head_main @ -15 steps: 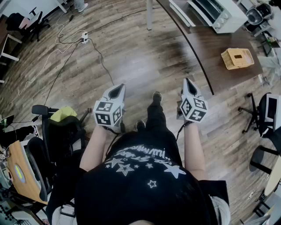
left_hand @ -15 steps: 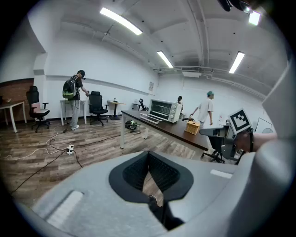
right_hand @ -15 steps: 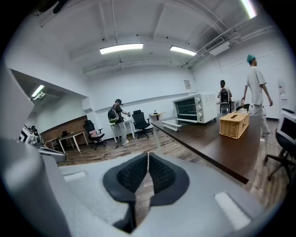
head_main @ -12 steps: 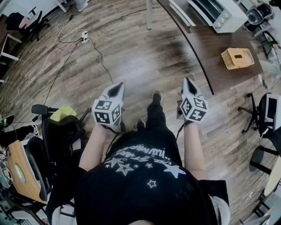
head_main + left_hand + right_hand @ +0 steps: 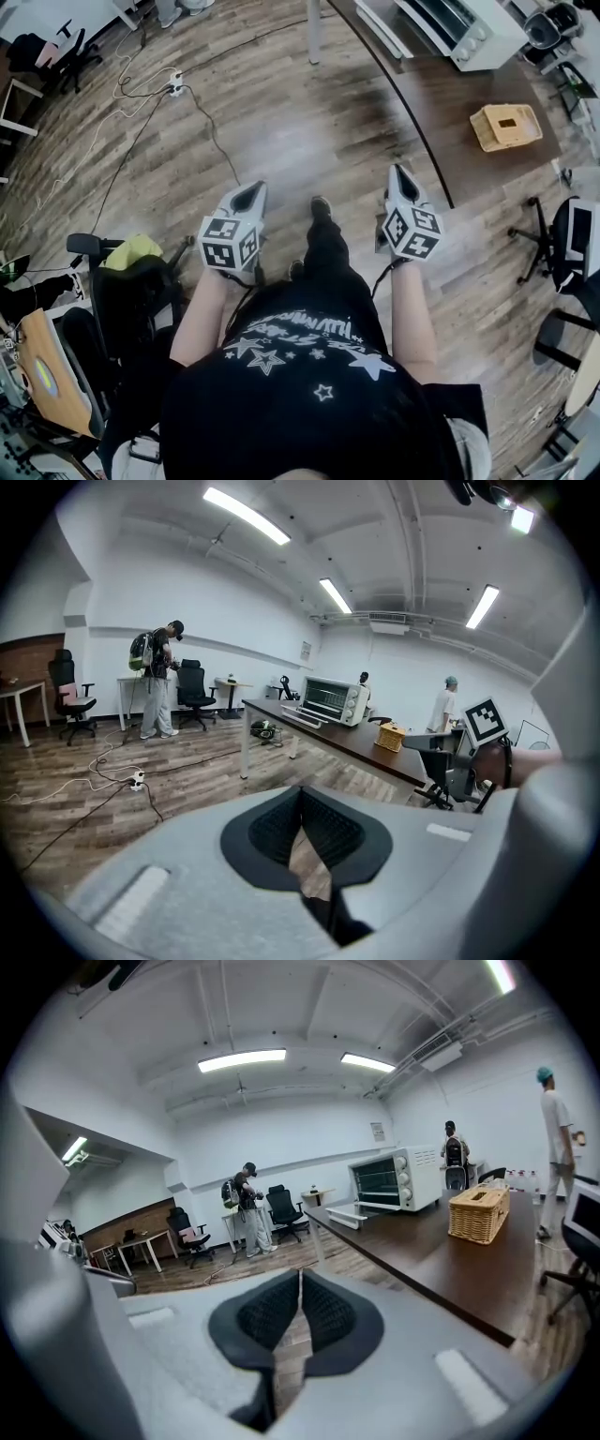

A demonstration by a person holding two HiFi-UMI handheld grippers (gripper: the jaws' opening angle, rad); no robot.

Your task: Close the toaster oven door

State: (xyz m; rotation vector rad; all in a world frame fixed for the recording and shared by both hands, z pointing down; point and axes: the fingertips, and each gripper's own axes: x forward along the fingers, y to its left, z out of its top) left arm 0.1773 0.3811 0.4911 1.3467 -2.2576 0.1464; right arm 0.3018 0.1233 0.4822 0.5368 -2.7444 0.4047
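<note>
Well beyond the left gripper (image 5: 247, 194) and right gripper (image 5: 401, 179) stands the open toaster oven (image 5: 473, 33); jaws together, empty

My head camera looks steeply down at the floor (image 5: 281, 122) from high up. The 2 other cameras ride low on the left gripper (image 5: 247, 190) and right gripper (image 5: 401, 178) (very near their jaws) and look forward. All 3 views share the far table (image 5: 450, 103) and toaster oven (image 5: 473, 33).

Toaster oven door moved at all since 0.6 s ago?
No. The door still lies open, flat over the table in front of the toaster oven, at the same angle to it.
</note>
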